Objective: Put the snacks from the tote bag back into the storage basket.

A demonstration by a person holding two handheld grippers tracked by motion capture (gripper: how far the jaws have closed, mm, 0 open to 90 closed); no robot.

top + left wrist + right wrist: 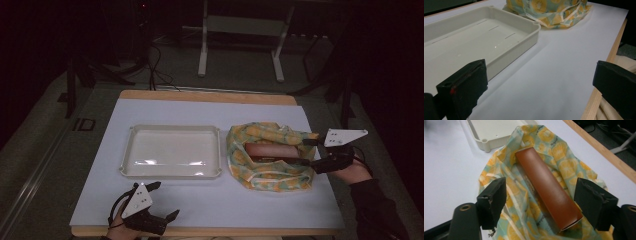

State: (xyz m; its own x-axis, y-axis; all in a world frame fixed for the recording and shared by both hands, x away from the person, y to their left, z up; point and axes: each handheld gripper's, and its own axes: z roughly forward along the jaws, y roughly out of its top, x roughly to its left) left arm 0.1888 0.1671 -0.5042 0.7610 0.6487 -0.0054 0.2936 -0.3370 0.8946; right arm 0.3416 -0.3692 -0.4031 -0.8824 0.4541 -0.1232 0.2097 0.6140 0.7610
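High view dim, brown box (pixel 272 151) half sunk in cloth bag (pixel 270 177), label unreadable

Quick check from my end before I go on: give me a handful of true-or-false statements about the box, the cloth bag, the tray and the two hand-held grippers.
1. The brown box lies on the lemon-print cloth bag. True.
2. The white tray holds a box. False: it is empty.
3. The right hand-held gripper has the box between its jaws. True, though the pads do not press on it.
4. The left hand-held gripper grips the tray's rim. False: it is open, over bare table near the front edge.
5. The bag lies left of the tray in the high view. False: right of it.
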